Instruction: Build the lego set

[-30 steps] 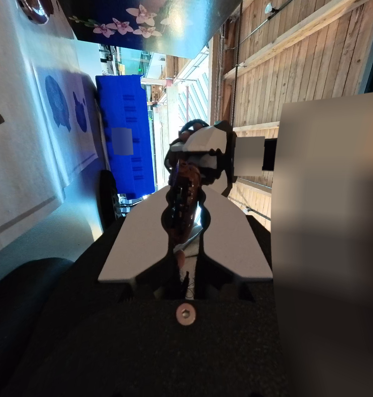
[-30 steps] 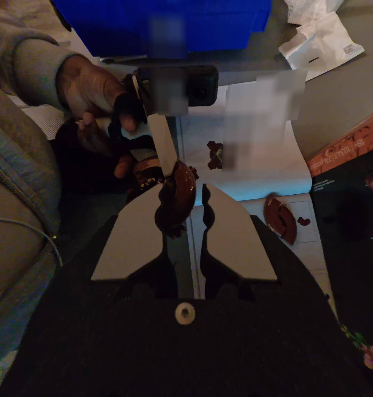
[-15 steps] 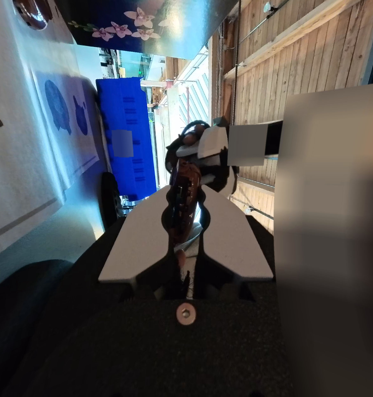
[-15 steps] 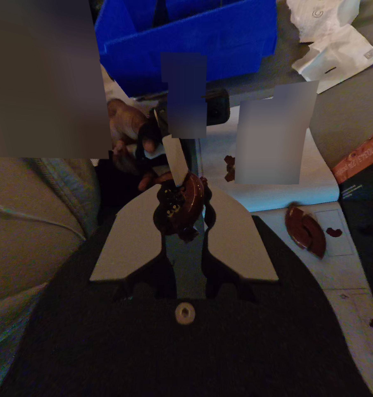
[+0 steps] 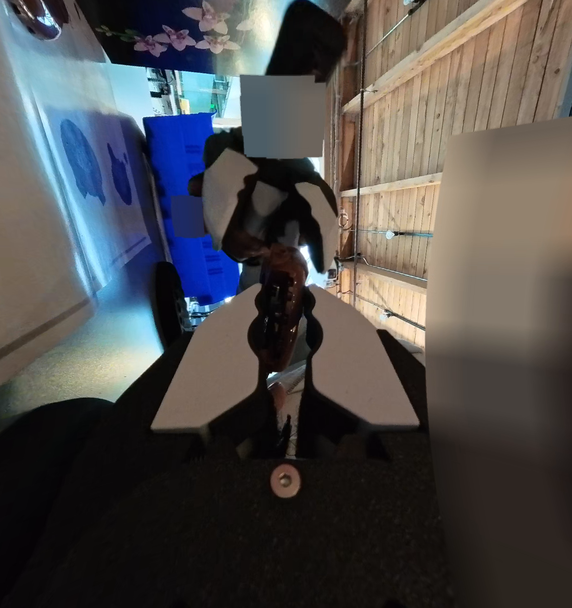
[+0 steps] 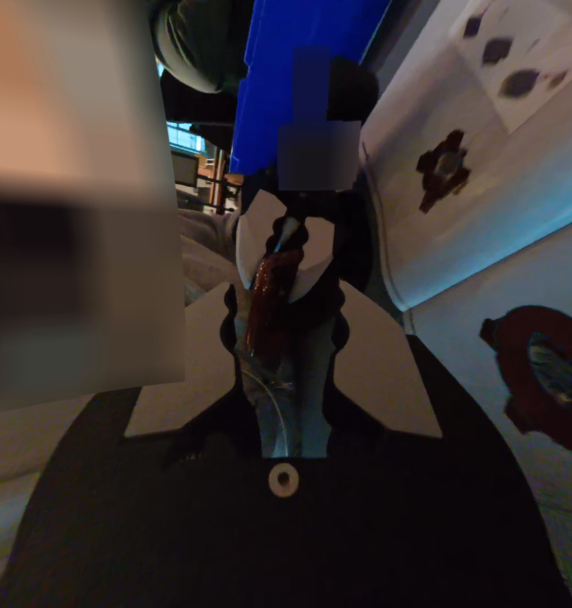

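My left gripper point(image 5: 283, 291) is shut on a glossy reddish-brown curved brick piece point(image 5: 279, 316), which stands on edge between its pads. In the right wrist view the same piece point(image 6: 271, 316) is clamped by the left gripper's white fingers point(image 6: 248, 250). My right gripper point(image 6: 284, 296) is wide open around the piece's near end, with a gap showing at each pad point(image 6: 339, 329). In the left wrist view the right gripper point(image 5: 271, 237) shows just beyond the piece, its fingers spread.
A blue bin point(image 5: 185, 197) stands behind, also in the right wrist view point(image 6: 294, 82). White paper sheets point(image 6: 475, 230) carry a small brown star piece point(image 6: 442, 171) and a brown ring piece point(image 6: 541, 371). A flower-printed box point(image 5: 179, 36) and a black wheel point(image 5: 169, 302) lie nearby.
My right gripper's jaws have opened wide around the brown piece, and that gripper has rolled and come closer to the left one. My left gripper keeps its hold on the piece.
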`<state>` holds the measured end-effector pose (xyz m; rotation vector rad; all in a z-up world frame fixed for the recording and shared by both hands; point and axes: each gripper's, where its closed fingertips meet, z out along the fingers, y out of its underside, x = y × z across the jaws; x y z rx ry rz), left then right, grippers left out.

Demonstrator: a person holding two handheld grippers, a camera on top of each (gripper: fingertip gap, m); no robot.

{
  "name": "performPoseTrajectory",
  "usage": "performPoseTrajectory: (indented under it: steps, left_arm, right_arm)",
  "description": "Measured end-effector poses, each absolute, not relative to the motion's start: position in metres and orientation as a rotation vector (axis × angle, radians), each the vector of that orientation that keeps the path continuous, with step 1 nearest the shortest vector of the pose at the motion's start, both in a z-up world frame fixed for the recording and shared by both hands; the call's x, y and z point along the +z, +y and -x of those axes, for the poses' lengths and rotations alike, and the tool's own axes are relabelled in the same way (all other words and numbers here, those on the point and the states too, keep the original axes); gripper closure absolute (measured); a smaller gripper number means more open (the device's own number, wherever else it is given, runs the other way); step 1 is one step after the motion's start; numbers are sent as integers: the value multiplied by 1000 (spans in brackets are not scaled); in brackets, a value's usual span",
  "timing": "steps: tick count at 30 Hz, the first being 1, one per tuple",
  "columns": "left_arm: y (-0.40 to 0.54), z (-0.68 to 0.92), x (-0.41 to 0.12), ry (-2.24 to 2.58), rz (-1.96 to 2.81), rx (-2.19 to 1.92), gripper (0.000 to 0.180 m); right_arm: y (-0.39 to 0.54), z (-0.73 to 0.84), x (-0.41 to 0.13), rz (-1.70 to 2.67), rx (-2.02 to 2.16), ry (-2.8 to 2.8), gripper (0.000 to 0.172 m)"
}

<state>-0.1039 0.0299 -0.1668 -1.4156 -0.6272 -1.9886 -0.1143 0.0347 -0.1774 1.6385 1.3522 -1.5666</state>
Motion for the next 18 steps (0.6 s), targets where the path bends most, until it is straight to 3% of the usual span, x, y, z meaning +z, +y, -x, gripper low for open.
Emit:
performPoseTrajectory:
  steps: [7, 18]
  left_arm:
    - [28, 105, -167, -611, 1427, -1974, 160]
    - [28, 103, -173, -484, 1571, -1760, 161]
  right_arm:
    - [21, 119, -172, -1544, -1575, 1283, 145]
    - [23, 113, -177, -1571, -1618, 1271, 153]
